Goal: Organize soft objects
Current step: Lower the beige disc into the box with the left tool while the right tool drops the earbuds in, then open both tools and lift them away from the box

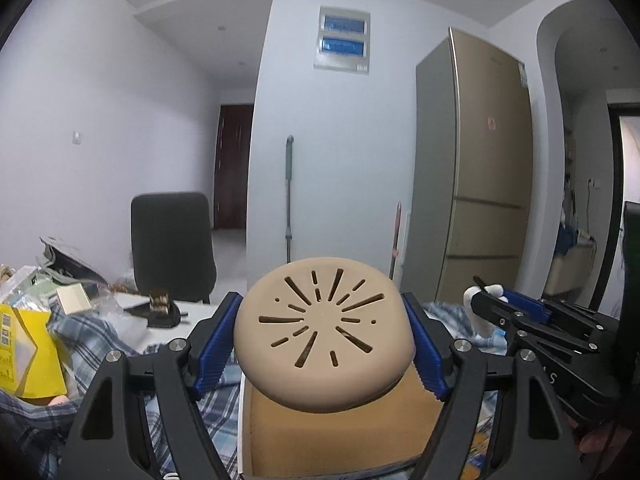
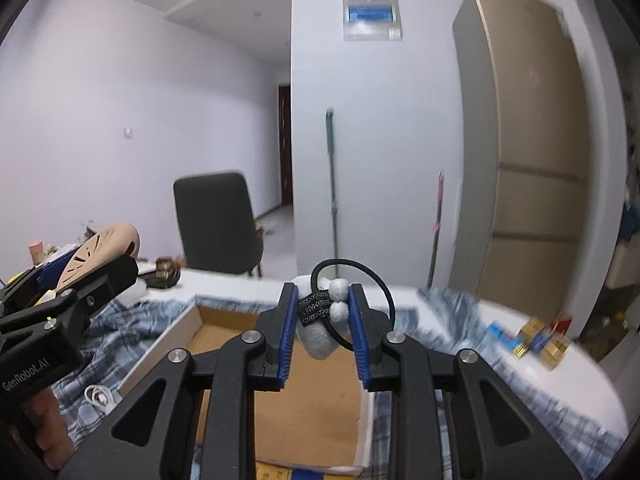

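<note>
Checked cloth is covering the bench (image 2: 500, 312), with an open cardboard box (image 2: 304, 380) sitting on it below both tools. Left tongs (image 1: 324, 332) are gripping a tan perforated soft pad (image 1: 324, 332), held above the box's left part. Right tongs (image 2: 322, 316) are pinching a white foam piece (image 2: 320, 340) with a black hair tie (image 2: 360, 276) looped on it, hovering directly over the box interior. Judgement: both loads need only a downward move; neither is clearly nearer.
</note>
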A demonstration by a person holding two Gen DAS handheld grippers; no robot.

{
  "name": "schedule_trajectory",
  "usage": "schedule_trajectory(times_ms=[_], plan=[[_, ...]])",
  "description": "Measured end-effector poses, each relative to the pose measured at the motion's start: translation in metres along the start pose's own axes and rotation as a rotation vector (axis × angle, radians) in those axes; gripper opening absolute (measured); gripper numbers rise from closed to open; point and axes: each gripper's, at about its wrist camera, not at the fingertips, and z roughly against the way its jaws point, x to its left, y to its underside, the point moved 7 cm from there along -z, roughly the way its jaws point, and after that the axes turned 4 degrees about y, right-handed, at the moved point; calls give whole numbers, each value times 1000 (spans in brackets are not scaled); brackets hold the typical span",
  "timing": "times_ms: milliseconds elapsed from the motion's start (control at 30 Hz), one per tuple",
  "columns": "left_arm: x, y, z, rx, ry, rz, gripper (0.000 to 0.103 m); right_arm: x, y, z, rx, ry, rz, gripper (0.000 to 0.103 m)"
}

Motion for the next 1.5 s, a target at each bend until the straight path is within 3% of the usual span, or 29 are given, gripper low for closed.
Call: schedule_trajectory(times_ms=[100,200,367,600,700,800,867,900,1067,1267,1433,1500], plan=[[5,12,-16,42,-2,-3,79,0,14,-17,68,-15,-17,24],[13,28,-20,76,-8,19,79,-2,25,-24,84,27,-8,24],[16,44,-27,119,-12,-2,80,2,33,-32,122,10,9,24],[27,62,-49,248,-9,45,80,5,40,-41,168,-13,14,24],[29,66,-53,268,-9,51,81,5,42,-43,180,-16,10,24],[28,67,-53,267,0,52,85,8,45,-45,198,-35,17,29],[26,66,-51,267,1,51,86,10,48,-48,215,-41,21,49],[26,67,-52,269,0,49,88,10,48,-48,215,-40,22,52],[28,66,-50,262,-6,59,103,11,48,-47,210,-39,26,56],[27,53,-41,225,-4,50,103,5,34,-38,170,-20,13,57],[12,18,-13,139,10,-15,103,0,4,-14,88,16,7,64],[3,3,0,105,33,-36,103,0,-9,-1,75,-17,-9,64]])
